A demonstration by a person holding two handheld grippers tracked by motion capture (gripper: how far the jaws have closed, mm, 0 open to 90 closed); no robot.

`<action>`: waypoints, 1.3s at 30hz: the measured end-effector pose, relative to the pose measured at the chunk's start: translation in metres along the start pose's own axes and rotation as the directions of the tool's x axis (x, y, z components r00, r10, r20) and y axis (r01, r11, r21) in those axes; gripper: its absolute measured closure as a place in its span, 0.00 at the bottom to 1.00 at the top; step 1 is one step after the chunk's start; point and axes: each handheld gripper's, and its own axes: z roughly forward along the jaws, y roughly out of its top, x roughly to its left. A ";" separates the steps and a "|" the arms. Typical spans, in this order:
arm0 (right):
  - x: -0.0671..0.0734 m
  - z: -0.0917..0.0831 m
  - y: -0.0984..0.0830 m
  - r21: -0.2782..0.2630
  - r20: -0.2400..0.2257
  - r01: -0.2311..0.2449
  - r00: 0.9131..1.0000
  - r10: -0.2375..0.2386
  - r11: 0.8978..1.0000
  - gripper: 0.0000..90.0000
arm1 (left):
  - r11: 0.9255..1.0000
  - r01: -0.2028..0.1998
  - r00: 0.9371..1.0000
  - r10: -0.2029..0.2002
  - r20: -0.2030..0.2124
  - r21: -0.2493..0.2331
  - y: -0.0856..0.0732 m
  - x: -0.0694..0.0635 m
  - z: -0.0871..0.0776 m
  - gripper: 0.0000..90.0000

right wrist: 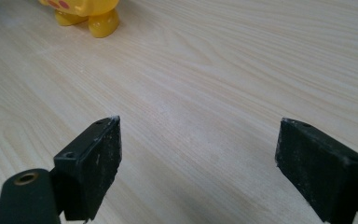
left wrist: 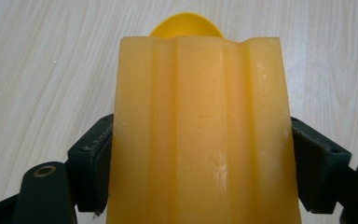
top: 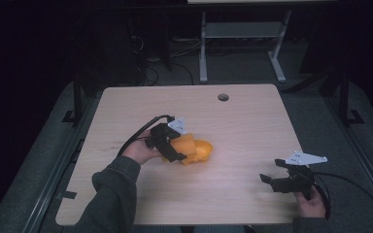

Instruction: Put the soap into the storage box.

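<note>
Filling the middle of the left gripper view, a pale orange ribbed block [left wrist: 200, 135] sits clamped between the two black jaws, which press on its left and right sides — the left claw [left wrist: 200, 154] is clenched on it. Behind the block's top edge the rounded top of a yellow toy [left wrist: 185, 25] peeks out, just beside or touching the block; I cannot tell which.

From the high view, the left claw [top: 175, 145] lies just left of centre on the desk [top: 243, 116], with the block [top: 184, 143] in its grip and the yellow toy [top: 201, 151] right against it on the right. The person's left hand [top: 141, 151] grips the tool, a grey sleeve [top: 111, 194] running down to the bottom edge.

At the lower right of the high view, the right claw [top: 272, 177] is well apart from the toy, held in the right hand [top: 311, 204]. Its own view shows the jaws spread wide — released, nothing between them but bare wood — and the toy [right wrist: 86, 11] at the upper left of the frame.
</note>
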 end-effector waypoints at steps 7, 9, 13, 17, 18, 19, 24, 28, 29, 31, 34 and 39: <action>0.001 0.000 0.000 0.004 0.000 -0.003 1.000 0.003 1.000 0.16 | 1.000 -0.009 1.000 0.009 0.005 0.003 0.005 0.002 0.006 0.23; 0.001 0.000 0.001 0.003 -0.001 -0.003 1.000 0.003 1.000 0.15 | 1.000 -0.015 1.000 0.015 0.007 0.005 0.007 0.002 0.007 0.23; 0.000 0.000 0.000 0.001 -0.001 0.002 1.000 -0.002 1.000 0.16 | 1.000 -0.023 1.000 0.023 0.008 0.003 0.014 0.003 0.008 0.23; 0.000 -0.001 0.000 -0.003 0.000 0.003 1.000 -0.003 1.000 0.15 | 0.999 -0.035 0.999 0.035 0.014 -0.007 0.020 0.003 0.010 0.23; 0.000 -0.001 0.000 -0.004 -0.001 0.003 1.000 -0.003 1.000 0.16 | 0.999 -0.038 0.999 0.038 0.016 -0.009 0.020 0.003 0.011 0.23; -0.001 -0.001 0.000 -0.005 -0.001 0.004 1.000 -0.004 1.000 0.15 | 0.999 -0.040 0.999 0.040 0.016 -0.004 0.021 0.003 0.011 0.23; 0.000 0.000 0.001 -0.002 -0.002 0.002 1.000 -0.002 1.000 0.15 | 0.999 -0.054 0.998 0.053 0.023 0.010 0.027 0.004 0.016 0.23; -0.001 0.000 0.000 -0.002 -0.002 0.003 1.000 -0.003 1.000 0.15 | 0.998 -0.067 0.997 0.066 0.026 0.009 0.034 0.004 0.018 0.23; -0.001 0.000 0.000 -0.002 -0.002 0.003 1.000 -0.003 1.000 0.15 | 0.998 -0.069 0.997 0.068 0.026 0.008 0.035 0.004 0.019 0.23; -0.001 -0.001 0.000 -0.003 -0.003 0.003 1.000 -0.003 1.000 0.15 | 0.998 -0.070 0.997 0.070 0.034 0.004 0.036 0.004 0.021 0.23; -0.001 -0.001 0.000 -0.001 -0.003 0.003 1.000 -0.003 1.000 0.15 | 0.997 -0.071 0.997 0.071 0.034 0.007 0.036 0.005 0.023 0.23; -0.001 0.000 0.000 -0.002 -0.003 0.003 1.000 -0.003 1.000 0.15 | 0.997 -0.069 0.997 0.068 0.047 0.023 0.036 0.007 0.030 0.23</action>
